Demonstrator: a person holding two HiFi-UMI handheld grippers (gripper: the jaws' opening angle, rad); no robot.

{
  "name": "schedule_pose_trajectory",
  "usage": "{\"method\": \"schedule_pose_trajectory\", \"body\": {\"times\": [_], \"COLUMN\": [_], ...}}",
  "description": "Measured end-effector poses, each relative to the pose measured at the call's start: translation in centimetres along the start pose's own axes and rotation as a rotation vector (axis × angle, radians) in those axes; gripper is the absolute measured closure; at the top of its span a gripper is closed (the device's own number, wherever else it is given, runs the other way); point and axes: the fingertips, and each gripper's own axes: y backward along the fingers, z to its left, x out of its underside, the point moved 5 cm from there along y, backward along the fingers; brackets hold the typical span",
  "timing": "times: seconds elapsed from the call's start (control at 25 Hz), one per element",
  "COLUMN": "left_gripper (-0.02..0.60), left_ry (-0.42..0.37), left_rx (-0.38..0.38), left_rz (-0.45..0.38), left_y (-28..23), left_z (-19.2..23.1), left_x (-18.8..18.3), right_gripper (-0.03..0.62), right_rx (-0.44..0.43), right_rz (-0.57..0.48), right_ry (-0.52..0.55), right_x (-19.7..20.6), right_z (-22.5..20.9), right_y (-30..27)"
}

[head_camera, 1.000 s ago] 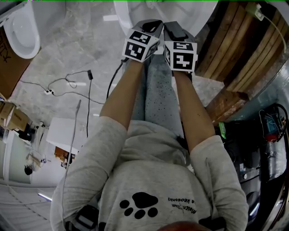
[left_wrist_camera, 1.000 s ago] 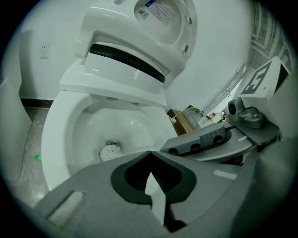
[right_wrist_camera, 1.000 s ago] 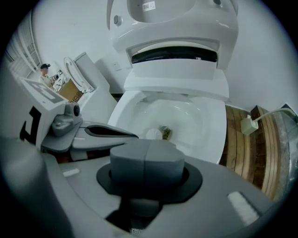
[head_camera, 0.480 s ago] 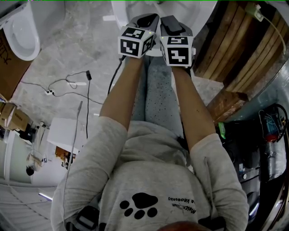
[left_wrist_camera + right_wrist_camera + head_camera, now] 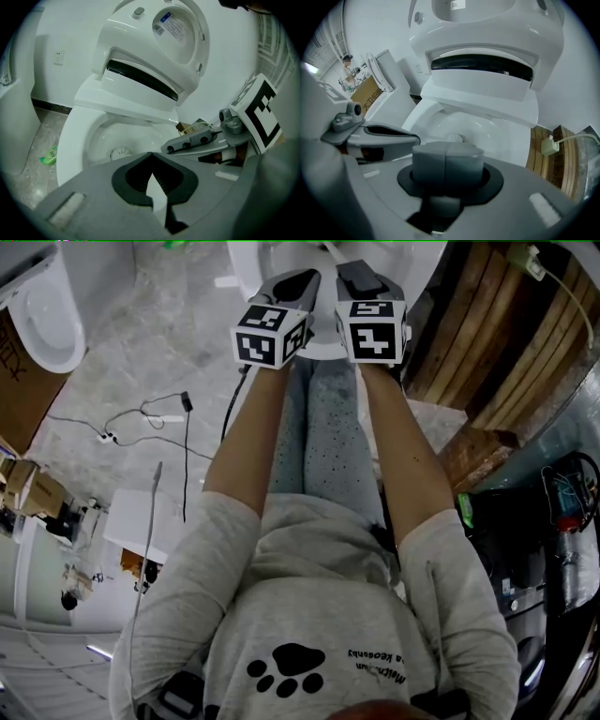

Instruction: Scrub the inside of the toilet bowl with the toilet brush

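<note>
Left gripper view: left tool (image 5: 150,154) clamped on handle of white toilet brush (image 5: 121,152), bristle head low inside white ceramic toilet bowl (image 5: 70,140). Right tool (image 5: 446,149) alongside over bowl, jaws pressed together, nothing seen between.

We log a white ceramic toilet bowl (image 5: 77,140), open, its lid (image 5: 180,33) tipped up at the far side. White round-bristled toilet brush (image 5: 121,152): head low inside the bowl, near the bottom.
</note>
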Motion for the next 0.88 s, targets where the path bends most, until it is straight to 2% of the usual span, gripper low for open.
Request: {"method": "schedule_pose_trajectory", "body": {"times": [0.56, 0.88], "left_gripper": [0.586, 0.586], "left_ry": [-0.032, -0.056], "left_rx": [0.057, 0.087], "left_rz": [0.056, 0.07], "left_y": [0.2, 0.2], "left_z": [-1.4, -2.5], "left_x": [1.8, 2.3], "right_gripper": [0.445, 0.445], "right_rx": [0.049, 0.089], "right_rz": [-0.024, -0.038], "right_ry": [-0.027, -0.163], "right_x": [0.1, 2.0], "right_z": [-3.8, -6.6], "right_y": [1.0, 2.6]}}
